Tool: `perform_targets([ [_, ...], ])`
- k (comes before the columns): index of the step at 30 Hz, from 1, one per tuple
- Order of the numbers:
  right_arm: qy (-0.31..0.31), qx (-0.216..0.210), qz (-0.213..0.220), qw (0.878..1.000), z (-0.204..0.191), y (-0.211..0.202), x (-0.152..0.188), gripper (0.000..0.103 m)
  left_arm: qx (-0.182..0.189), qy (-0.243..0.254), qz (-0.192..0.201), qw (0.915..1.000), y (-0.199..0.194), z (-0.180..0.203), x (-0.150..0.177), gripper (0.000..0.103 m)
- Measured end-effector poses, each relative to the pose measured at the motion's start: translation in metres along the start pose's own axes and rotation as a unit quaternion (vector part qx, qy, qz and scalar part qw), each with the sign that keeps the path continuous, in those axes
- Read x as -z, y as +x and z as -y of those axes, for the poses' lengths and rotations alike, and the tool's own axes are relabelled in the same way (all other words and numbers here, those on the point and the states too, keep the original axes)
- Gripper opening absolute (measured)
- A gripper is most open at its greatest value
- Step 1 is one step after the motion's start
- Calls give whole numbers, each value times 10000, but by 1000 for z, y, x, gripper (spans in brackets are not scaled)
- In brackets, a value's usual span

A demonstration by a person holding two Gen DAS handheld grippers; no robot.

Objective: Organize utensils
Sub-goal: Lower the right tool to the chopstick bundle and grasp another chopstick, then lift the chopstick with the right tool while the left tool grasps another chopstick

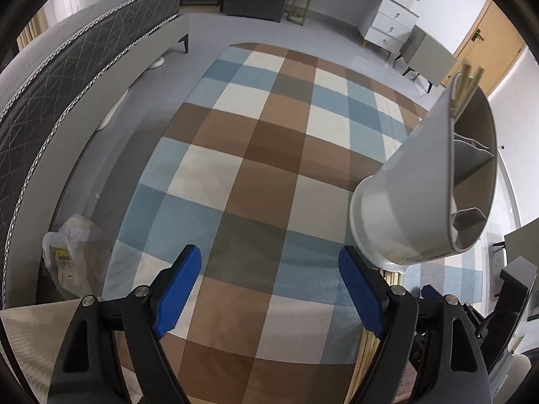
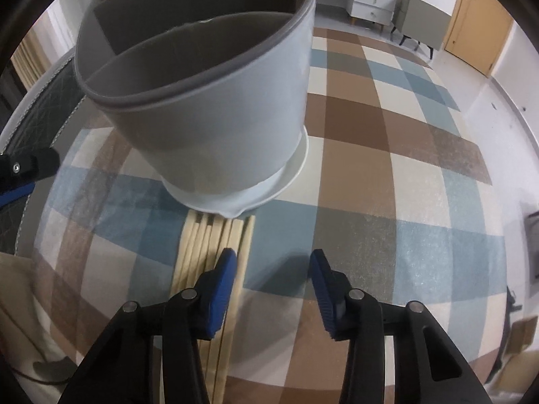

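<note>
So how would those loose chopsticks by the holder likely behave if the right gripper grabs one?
The chopsticks look thin, stiff and light. Lying packed side by side, neighbours would probably shift. Smooth, slim shafts may slip between the open right gripper pads.

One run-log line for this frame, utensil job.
left tool: open, empty | right tool: open, empty | chopsticks: loose bundle on table beside holder | some chopsticks already in holder

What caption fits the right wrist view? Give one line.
Open right tool above loose chopsticks beside the grey utensil holder.
</note>
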State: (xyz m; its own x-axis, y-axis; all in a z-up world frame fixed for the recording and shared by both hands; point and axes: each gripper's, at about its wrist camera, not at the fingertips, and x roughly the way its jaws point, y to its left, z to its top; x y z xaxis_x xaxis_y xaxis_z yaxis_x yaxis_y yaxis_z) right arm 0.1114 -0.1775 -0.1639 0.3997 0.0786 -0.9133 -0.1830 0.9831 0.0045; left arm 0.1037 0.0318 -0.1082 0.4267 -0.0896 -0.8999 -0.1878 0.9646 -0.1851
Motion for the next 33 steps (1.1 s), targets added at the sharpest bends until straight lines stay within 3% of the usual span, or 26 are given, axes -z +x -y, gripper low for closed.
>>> perform_targets([
  [4,-26,142,-70,9999,2,2,1,32,-40,-20,-80,10000,3,-1,1,80],
  [17,-261,170,112,9995,-5,6,-4,32,-24,7,-295,9996,10,-3,1,80],
  [20,-271,81,128,9995,-5,7,-7,27,80,59,-389,9992,14,-1,2,80],
  [21,-250,72,119,9996,-4,7,-7,21,88,85,-396,9991,14,0,3,80],
  [22,-244,76,117,9996,-3,6,-6,6,85,122,-415,9990,15,1,3,80],
  [28,592,-375,140,9974,30,1,-6,4,302,295,-617,9972,21,10,12,80],
  [33,1552,-960,468,9821,69,-18,-2,4,670,457,-682,9944,22,22,21,80],
])
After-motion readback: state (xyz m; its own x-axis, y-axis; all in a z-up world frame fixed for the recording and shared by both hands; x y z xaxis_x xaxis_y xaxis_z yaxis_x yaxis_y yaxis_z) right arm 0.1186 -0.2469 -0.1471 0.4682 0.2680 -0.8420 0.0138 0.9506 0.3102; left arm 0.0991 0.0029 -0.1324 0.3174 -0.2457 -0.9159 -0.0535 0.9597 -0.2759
